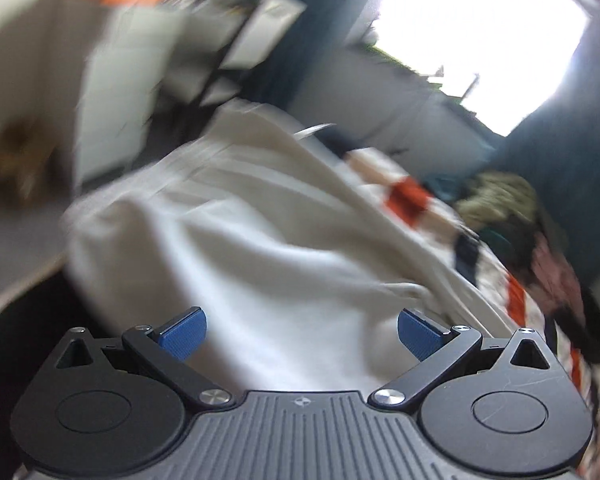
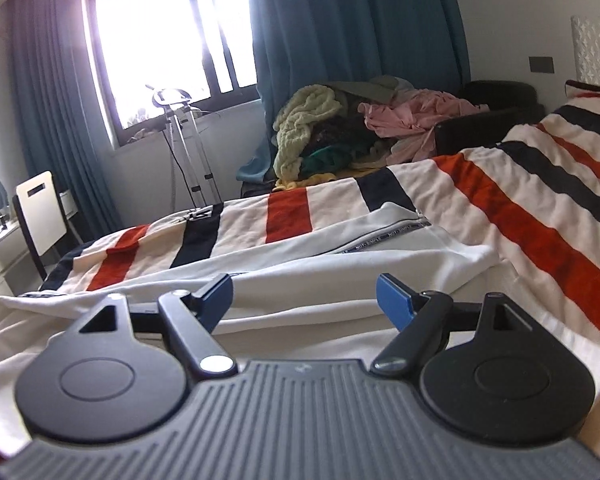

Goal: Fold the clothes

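In the left wrist view, which is smeared by motion blur, the left hand-held gripper (image 1: 302,330) fills the bottom of the frame with its 2 blue-padded fingers (image 1: 184,332) spread wide and nothing between them. Just beyond the fingertips, across the centre of the frame, lies the white cotton garment (image 1: 260,240), rumpled into soft folds. To its right, running toward the lower right edge, shows the cream bedspread with red and navy stripes (image 1: 408,196). A heap of mixed unfolded clothes (image 1: 496,196) sits at centre right, below the bright window (image 1: 476,36) in the upper right.

In the right wrist view, the right hand-held gripper (image 2: 304,300) also stands wide open, its blue fingers (image 2: 218,294) apart and holding nothing. The same white garment (image 2: 340,248) stretches flat across the middle of the frame, directly ahead of the fingertips, with a printed tape strip along 1 edge. It rests on the striped bedspread (image 2: 520,216), which covers the bed from centre left to the right edge. The clothes heap (image 2: 340,128), with a pale green knit and pink fabric, sits at upper centre before teal curtains (image 2: 340,20). A white chair (image 2: 40,212) stands at the left edge.
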Tool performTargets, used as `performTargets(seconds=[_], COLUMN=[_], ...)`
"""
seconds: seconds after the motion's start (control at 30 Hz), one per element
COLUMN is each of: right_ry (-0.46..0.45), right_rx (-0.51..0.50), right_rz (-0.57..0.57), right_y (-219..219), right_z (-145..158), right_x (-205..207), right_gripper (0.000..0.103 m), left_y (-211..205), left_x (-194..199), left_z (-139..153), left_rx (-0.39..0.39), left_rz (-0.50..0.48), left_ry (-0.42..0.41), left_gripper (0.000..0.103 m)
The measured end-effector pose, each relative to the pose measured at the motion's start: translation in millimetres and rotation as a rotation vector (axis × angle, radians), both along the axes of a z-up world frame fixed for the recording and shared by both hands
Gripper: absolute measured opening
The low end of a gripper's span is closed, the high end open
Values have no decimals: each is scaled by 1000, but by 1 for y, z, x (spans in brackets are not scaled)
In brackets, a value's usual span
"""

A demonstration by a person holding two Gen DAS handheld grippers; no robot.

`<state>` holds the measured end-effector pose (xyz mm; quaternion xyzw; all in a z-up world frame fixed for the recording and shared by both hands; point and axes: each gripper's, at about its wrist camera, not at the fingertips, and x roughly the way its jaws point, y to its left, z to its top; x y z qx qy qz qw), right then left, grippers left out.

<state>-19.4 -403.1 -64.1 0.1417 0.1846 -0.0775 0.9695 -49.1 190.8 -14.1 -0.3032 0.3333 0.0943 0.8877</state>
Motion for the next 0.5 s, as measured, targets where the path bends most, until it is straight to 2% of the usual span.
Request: performTargets(seconds=[0.1, 0.2, 0.37, 0.5], right_ry=[20, 48, 94, 122], right_rx=[11, 26, 62, 72], right_rz=[-19, -48, -105, -145], right_y=[-5, -10, -21, -28], right_z=[-4, -8, -15, -19], right_x=[2, 4, 7, 9], right_gripper=[80, 80, 80, 80], left_y=[33, 58, 76, 78], left_x=[2, 2, 5, 6], left_z=[-10, -18, -29, -28], left_rx=[-96, -143, -212, -236], left_rz=[71, 124, 167, 161], left_ry=[81, 124, 149, 114], left_gripper=[103, 101, 100, 95])
